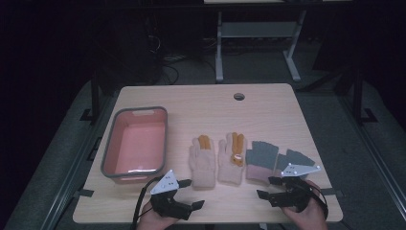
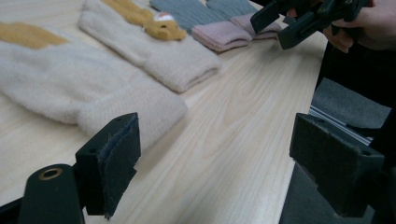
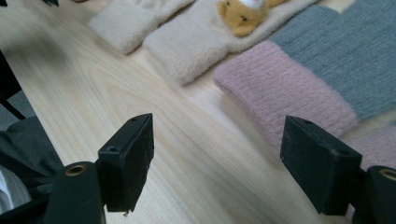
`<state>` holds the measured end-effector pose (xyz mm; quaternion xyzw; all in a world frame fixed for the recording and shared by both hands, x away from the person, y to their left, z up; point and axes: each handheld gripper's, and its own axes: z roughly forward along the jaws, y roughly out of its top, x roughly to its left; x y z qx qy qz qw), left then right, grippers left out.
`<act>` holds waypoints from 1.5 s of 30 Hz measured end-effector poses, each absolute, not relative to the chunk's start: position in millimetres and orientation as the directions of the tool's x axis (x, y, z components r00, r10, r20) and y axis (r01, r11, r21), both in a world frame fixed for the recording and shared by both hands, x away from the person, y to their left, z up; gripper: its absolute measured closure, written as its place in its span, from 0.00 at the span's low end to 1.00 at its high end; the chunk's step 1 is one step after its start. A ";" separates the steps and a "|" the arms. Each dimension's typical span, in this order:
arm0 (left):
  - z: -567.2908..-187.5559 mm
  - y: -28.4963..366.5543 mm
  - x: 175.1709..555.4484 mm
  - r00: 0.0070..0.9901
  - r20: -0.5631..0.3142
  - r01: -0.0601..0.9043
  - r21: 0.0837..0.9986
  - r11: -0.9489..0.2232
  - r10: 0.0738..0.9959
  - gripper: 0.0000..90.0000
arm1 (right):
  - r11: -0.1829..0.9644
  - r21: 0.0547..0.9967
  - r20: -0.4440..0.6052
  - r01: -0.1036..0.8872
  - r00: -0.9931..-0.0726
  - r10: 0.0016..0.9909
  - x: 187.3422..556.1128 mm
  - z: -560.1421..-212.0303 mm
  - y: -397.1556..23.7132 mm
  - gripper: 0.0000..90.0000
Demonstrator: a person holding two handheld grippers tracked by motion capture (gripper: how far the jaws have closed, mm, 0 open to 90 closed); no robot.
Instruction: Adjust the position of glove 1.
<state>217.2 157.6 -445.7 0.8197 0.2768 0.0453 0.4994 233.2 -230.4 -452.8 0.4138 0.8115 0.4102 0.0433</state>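
Jaws of both grippers are held wide apart, and nothing is gripped between them. The left gripper (image 1: 191, 193) is poised over the near table edge, with the cuff of a cream glove (image 1: 203, 165) just ahead of its upper jaw. A second cream glove (image 1: 231, 160), marked by a small bear figure (image 2: 161, 25), is laid just beyond the first. The right gripper (image 1: 266, 187) is held low at the near edge too, and the pink cuff (image 3: 285, 91) of a grey glove (image 1: 261, 160) lies just ahead of it, toward its right jaw. Another grey glove (image 1: 294, 160) is partly hidden behind that gripper's plate. All four gloves are laid flat in a row on the table (image 1: 268, 110), apart from both tools. A pink bin (image 1: 135, 143) stands well off beyond the left gripper, on its outer side.

The gloves are judged to be light, soft and limp: sagging is to be expected once they are lifted, though slipping between the pads is unlikely. The thick folded cuffs nearest the jaws are judged the best hold, since a firm pinch is offered there.
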 end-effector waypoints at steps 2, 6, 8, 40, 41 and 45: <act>-445.8 157.6 216.4 0.843 -0.199 0.406 0.845 -0.348 0.500 0.18 | 0.321 0.700 0.272 0.638 -0.654 0.706 232.9 -452.6 -229.5 0.28; -447.8 158.2 216.6 0.842 -0.217 0.419 0.839 -0.346 0.493 0.18 | 0.338 0.699 0.269 0.631 -0.669 0.693 232.3 -452.8 -226.2 0.27; -448.3 158.1 215.2 0.845 -0.211 0.415 0.839 -0.353 0.491 0.18 | 0.338 0.701 0.272 0.628 -0.674 0.687 231.6 -451.0 -224.9 0.27; -442.7 163.0 210.4 0.847 -0.202 0.399 0.852 -0.338 0.491 0.18 | 0.418 0.681 0.224 0.601 -0.715 0.663 254.2 -425.7 -201.9 0.25; -442.6 163.1 210.5 0.847 -0.201 0.398 0.853 -0.338 0.492 0.18 | 0.417 0.668 0.228 0.616 -0.703 0.673 257.0 -423.9 -200.1 0.25; -443.2 163.1 211.0 0.847 -0.199 0.399 0.852 -0.340 0.494 0.18 | 0.432 0.651 0.231 0.625 -0.704 0.671 267.7 -419.0 -192.5 0.28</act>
